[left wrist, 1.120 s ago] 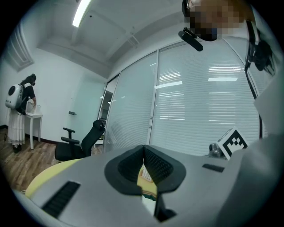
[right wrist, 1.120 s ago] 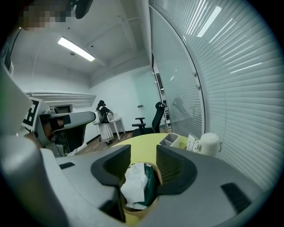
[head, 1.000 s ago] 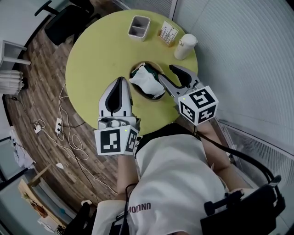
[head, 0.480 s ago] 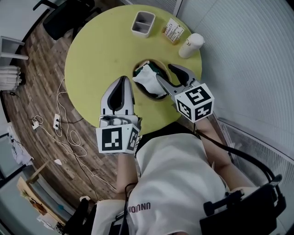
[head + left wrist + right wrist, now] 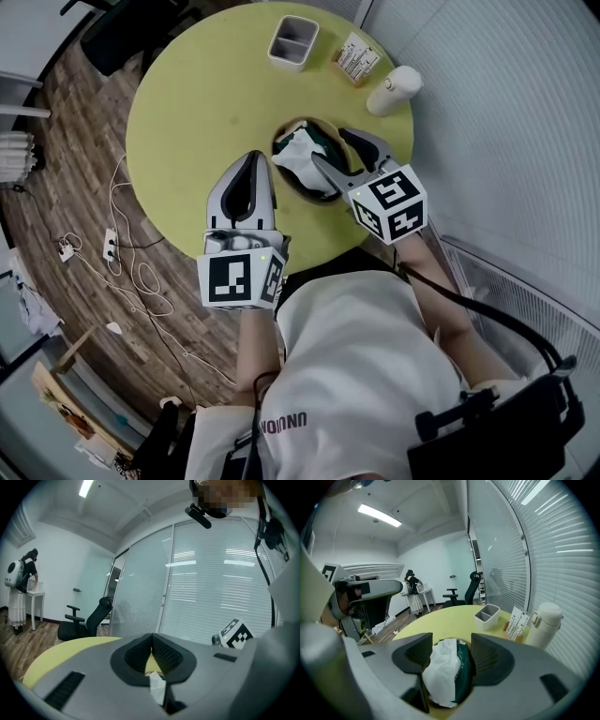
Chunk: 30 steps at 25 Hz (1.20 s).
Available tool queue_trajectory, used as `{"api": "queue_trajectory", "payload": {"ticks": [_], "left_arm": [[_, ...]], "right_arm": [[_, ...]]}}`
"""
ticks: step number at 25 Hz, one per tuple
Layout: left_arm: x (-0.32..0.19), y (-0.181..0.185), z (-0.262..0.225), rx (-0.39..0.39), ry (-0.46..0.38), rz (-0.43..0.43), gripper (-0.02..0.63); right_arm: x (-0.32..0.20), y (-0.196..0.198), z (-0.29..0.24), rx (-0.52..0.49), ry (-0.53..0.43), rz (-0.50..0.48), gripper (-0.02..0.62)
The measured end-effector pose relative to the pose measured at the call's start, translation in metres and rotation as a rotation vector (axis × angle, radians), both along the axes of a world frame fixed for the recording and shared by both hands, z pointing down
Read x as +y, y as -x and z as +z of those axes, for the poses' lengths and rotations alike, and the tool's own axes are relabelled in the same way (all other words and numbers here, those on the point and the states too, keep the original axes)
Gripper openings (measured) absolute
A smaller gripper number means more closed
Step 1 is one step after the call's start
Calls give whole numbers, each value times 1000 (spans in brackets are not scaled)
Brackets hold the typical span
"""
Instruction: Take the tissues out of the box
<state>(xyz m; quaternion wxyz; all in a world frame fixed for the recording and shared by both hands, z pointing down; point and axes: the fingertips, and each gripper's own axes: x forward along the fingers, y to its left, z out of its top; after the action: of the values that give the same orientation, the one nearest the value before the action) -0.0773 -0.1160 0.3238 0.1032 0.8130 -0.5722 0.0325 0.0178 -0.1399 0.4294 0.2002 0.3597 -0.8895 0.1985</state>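
Nearest, the left gripper (image 5: 251, 161) is closed, its tip just beside the box (image 5: 463, 670), likely placed to steady it. The right gripper (image 5: 328, 143) has just been opening its jaws. They stand wide on either side of the white tissues (image 5: 443, 667) without pressing, seemingly lining up a pinch. The tissues stick up from the box mid-counter (image 5: 197, 103). Beyond stand a tray (image 5: 292, 40) and a bottle (image 5: 394, 90).
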Motion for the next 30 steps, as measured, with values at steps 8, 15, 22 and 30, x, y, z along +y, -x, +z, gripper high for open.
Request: {"api": "queue_trajectory", "payload": {"ticks": [8, 15, 22, 30], "left_arm": [[-4, 3, 9, 0, 20, 9, 15], [-6, 9, 16, 8, 44, 1, 15], [-7, 13, 25, 9, 66, -8, 15], [-8, 17, 32, 23, 73, -13, 15]], "right_arm": [[-4, 9, 14, 25, 28, -6, 262], [-6, 16, 24, 55, 47, -25, 272], [-7, 21, 31, 71, 64, -33, 275], [-8, 28, 40, 84, 79, -46, 281]]}}
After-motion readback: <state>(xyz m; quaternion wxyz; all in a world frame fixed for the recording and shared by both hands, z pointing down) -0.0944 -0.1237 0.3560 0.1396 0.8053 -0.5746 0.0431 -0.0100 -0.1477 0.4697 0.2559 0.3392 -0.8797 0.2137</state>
